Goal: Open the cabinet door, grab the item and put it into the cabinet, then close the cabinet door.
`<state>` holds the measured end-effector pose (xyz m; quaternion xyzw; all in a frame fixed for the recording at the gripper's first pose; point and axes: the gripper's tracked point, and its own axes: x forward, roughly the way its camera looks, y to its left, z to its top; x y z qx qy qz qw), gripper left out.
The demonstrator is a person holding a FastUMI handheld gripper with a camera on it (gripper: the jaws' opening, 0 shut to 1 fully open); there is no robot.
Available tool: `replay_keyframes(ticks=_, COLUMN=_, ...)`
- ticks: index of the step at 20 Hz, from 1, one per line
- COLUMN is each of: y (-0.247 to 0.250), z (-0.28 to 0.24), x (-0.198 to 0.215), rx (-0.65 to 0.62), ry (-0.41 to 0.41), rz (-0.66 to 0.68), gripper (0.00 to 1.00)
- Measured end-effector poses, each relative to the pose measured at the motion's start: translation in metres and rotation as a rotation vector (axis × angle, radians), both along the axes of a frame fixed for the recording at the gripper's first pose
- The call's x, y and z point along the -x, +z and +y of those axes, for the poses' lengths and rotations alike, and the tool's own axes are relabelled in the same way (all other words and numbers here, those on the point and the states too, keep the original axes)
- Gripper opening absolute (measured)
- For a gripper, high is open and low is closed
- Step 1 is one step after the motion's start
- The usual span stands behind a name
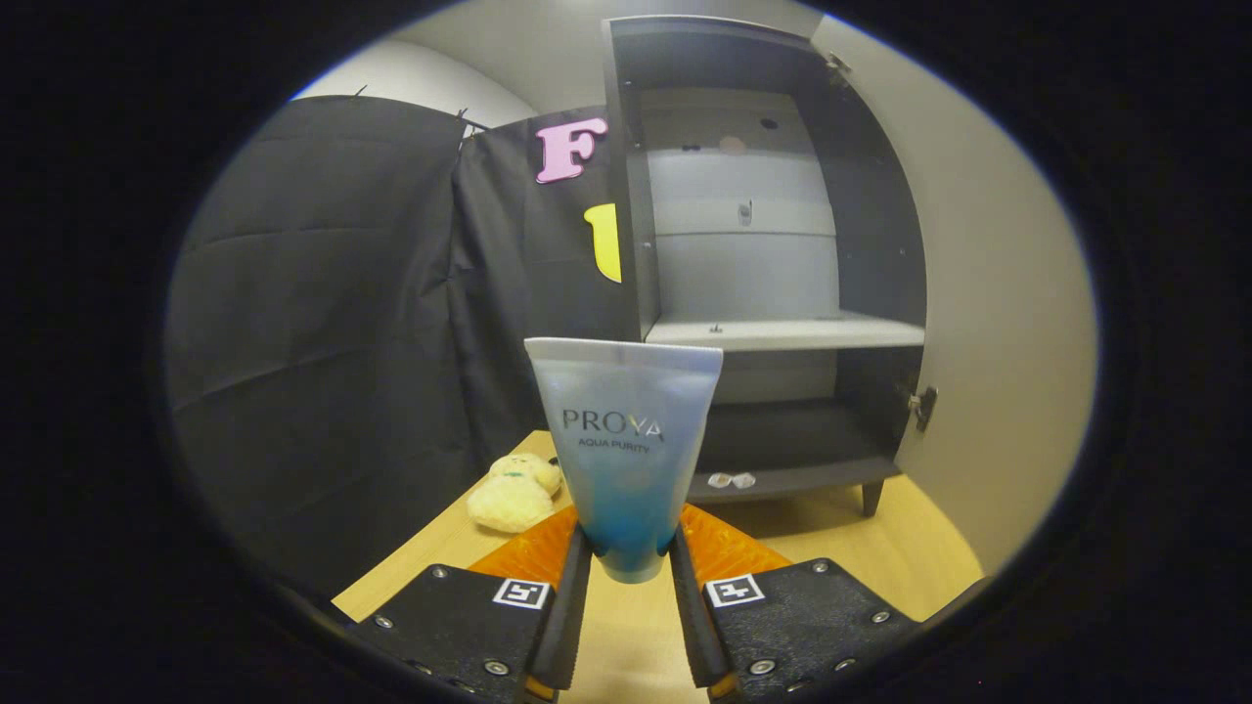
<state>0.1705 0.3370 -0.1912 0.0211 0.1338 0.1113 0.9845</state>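
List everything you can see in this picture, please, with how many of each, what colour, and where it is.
tube: one, frosted white fading to blue, held upright between the fingers
cabinet: one, dark grey, beyond the tube, open
shelf: one, pale grey, midway up inside the cabinet
door: one, pale, swung open beside the cabinet
soft toy: one, cream, on the table beside the tube
table: one, light wood, under the cabinet
small clear things: two, on the cabinet's bottom ledge, too small to tell
gripper: one, both fingers pressing the tube's lower end
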Motion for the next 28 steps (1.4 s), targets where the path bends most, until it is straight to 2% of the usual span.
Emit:
replay_keyframes(ticks=6, y=0.09, z=-0.045, x=-0.092, rx=0.004, ry=-0.045, rz=-0.106, gripper=0.44)
replay_keyframes(ticks=10, y=0.127, z=-0.077, x=-0.156, rx=-0.029, ry=-0.11, rz=-0.126, gripper=0.43)
replay_keyframes(ticks=12, y=0.14, z=-0.087, x=-0.187, rx=0.001, ry=-0.119, rz=-0.141, gripper=0.43)
replay_keyframes(ticks=15, y=0.132, z=-0.091, x=-0.231, rx=0.026, ry=-0.112, rz=-0.118, gripper=0.44)
replay_keyframes(ticks=21, y=0.085, z=-0.119, x=-0.309, rx=0.058, ry=-0.165, rz=-0.039, gripper=0.44)
replay_keyframes(ticks=28, y=0.042, z=-0.13, x=-0.322, rx=0.034, ry=-0.181, rz=0.076, gripper=0.44)
